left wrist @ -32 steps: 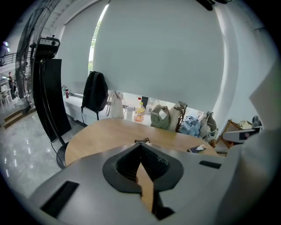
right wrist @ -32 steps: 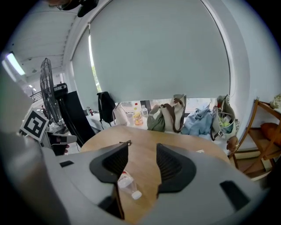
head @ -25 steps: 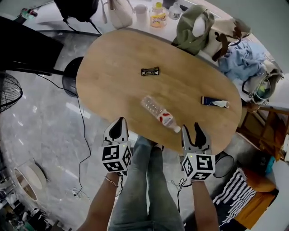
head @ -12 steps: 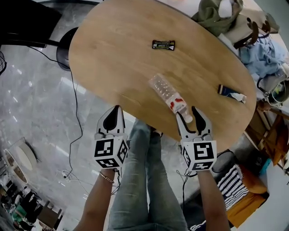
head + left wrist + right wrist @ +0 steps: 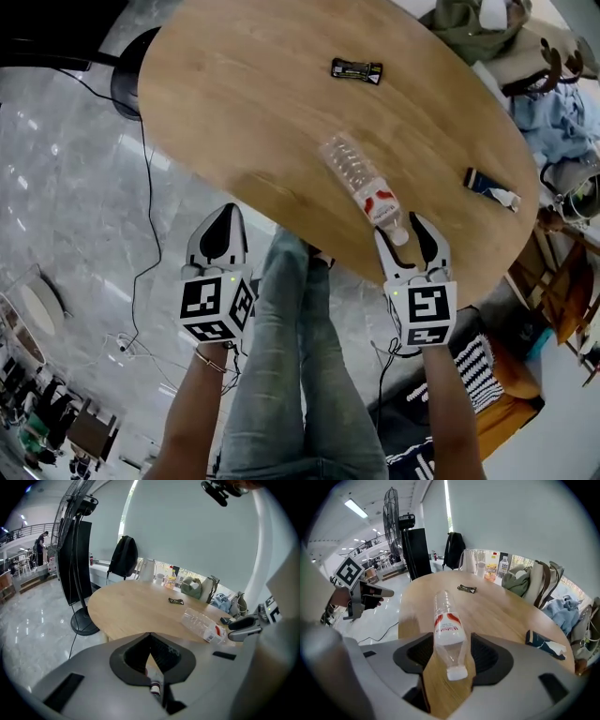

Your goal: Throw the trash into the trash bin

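Observation:
A clear plastic bottle [image 5: 361, 183] with a red-and-white label lies on its side on the oval wooden table [image 5: 244, 112], its cap toward me near the front edge. My right gripper [image 5: 403, 232] straddles the bottle's cap end [image 5: 449, 667]. Its jaws are opening and stand a little apart from the bottle on either side. My left gripper [image 5: 228, 211] hangs shut with nothing in it, off the table's front edge over the floor. A dark snack wrapper [image 5: 356, 70] lies farther back. A blue-and-white wrapper [image 5: 489, 186] lies at the right. No trash bin shows.
My jeans-clad legs [image 5: 300, 356] are below the table edge, between the grippers. A fan stand's black base [image 5: 131, 80] and a cable [image 5: 150, 216] are on the grey floor to the left. Bags and clothes [image 5: 469, 23] crowd the table's far right side.
Both grippers have sunk toward the table edge. The right gripper has moved forward until its jaws flank the bottle's cap end, and its jaws have spread wider.

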{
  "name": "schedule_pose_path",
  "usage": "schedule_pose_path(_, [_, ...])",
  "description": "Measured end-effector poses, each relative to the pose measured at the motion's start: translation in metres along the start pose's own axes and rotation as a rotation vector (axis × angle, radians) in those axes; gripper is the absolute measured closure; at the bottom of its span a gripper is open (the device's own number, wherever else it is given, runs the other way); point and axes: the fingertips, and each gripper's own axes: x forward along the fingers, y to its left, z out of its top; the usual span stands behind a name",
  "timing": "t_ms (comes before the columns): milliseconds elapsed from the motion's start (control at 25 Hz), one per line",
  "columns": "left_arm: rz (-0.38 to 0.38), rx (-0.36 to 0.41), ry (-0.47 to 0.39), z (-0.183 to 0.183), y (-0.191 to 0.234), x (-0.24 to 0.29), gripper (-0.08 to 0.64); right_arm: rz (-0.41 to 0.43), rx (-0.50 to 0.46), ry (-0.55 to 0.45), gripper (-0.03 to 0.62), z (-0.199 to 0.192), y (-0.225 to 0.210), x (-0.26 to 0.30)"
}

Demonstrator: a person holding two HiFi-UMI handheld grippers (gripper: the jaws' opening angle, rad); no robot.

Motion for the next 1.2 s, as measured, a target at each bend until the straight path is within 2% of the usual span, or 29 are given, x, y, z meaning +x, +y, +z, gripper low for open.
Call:
schedule_pose_path(160, [0.002,-0.005,0.007,-0.006,0.001,0.003,0.551,0.013,-0.021,0.080,0.336,-0.029,-0.002,-0.001])
schedule_pose_path(360, [-0.011,-0.007,0.020,-0.010,-0.004,0.010,0.551,0.040,-0.042,0.135,0.339,-0.045,0.001,0.010])
schedule_pose_path(1200, [-0.077,0.069,0.048,0.003,-0.028,0.033,0.551,0.085,-0.018,0.134,0.416,-0.046,0.011,0.022])
